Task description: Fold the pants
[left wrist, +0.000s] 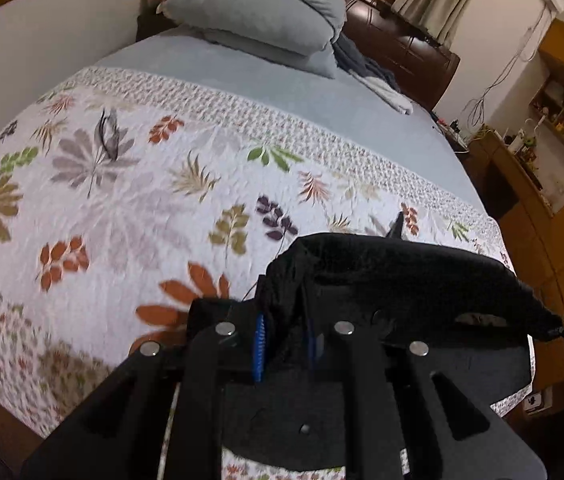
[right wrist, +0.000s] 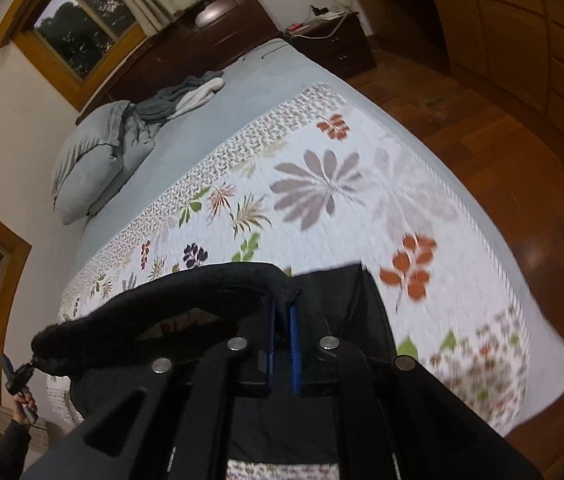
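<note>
While I hold the black pants (left wrist: 402, 268) up over the near edge of the bed (left wrist: 241, 80), my left claw (left wrist: 284, 344) is clenched on one end of their waistband, the blue pads (left wrist: 258, 344) pinching bunched dark cloth between them. My right claw (right wrist: 283, 344) is clamped tight on the other end, its blue pads (right wrist: 294, 348) nearly meeting with only a thin fold of fabric caught there. Between the two claws the waistband stretches as a thick, sagging black band, and the rest of the pants hangs down from it in front of the leaf-printed quilt (left wrist: 121, 208) that covers the near part of the bed. At the far end of the bed, by the headboard, lie a grey pillow (left wrist: 257, 12) and some crumpled grey cloth (right wrist: 185, 98). Wooden floor (right wrist: 502, 152) runs beside the bed's right edge.
</note>
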